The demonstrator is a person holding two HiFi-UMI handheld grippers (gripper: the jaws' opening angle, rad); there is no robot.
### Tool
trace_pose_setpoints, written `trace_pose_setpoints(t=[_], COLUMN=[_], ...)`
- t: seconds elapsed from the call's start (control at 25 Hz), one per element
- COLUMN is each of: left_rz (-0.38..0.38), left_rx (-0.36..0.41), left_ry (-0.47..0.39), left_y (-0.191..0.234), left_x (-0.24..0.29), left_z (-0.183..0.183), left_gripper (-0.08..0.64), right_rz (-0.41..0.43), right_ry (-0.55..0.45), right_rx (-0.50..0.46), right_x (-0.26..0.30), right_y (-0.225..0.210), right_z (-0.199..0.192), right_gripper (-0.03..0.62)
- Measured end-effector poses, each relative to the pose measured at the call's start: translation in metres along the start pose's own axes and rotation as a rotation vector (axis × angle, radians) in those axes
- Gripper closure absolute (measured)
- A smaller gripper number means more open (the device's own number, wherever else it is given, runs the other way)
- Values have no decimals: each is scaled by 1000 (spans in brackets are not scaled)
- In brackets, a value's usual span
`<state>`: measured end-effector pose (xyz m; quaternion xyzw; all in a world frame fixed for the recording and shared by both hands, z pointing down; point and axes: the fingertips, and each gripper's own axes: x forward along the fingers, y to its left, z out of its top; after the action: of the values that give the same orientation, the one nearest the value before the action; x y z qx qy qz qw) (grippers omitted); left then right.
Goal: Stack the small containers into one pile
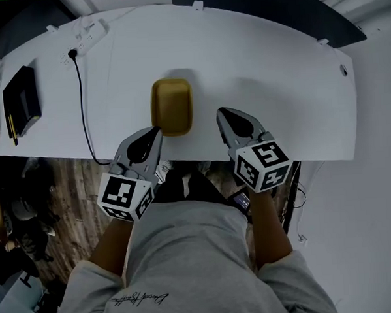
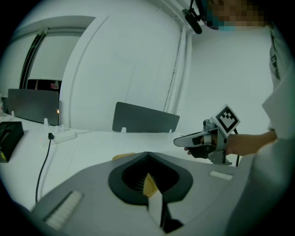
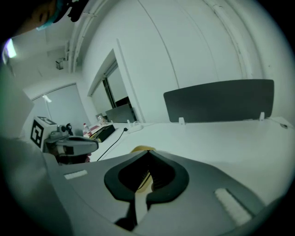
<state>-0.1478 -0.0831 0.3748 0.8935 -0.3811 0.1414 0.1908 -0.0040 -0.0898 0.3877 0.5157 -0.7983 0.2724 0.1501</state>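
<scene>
Smooth matt white table [image 1: 276,83], smooth yellow plastic container [image 1: 172,106], wood-grain floor [image 1: 73,185]

Head view is dimly, evenly lit; a soft shadow is seen around the container [image 1: 172,106]. Gripper views are strongly bent at the edges (corners blacked out) and tinted greenish.

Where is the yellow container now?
In the head view, the yellow container sits on the white table near its front edge, between the left gripper and the right gripper.
</scene>
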Motion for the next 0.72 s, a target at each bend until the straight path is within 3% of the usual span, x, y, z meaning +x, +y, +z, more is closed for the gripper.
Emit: trace_pose_setpoints(t=[0.24, 0.72], left_rz=[-21, -59], left_rx=[5, 40], left_ry=[-16, -51], left_y=[-20, -56], left_x=[6, -2], left_z=[17, 41], left_gripper=[558, 558], right_rz=[113, 216], right_ry=[-2, -53], right_rx=[-129, -144], right_x=[-25, -66], right_y=[14, 42], right_z=[16, 35], right_gripper=[580, 580])
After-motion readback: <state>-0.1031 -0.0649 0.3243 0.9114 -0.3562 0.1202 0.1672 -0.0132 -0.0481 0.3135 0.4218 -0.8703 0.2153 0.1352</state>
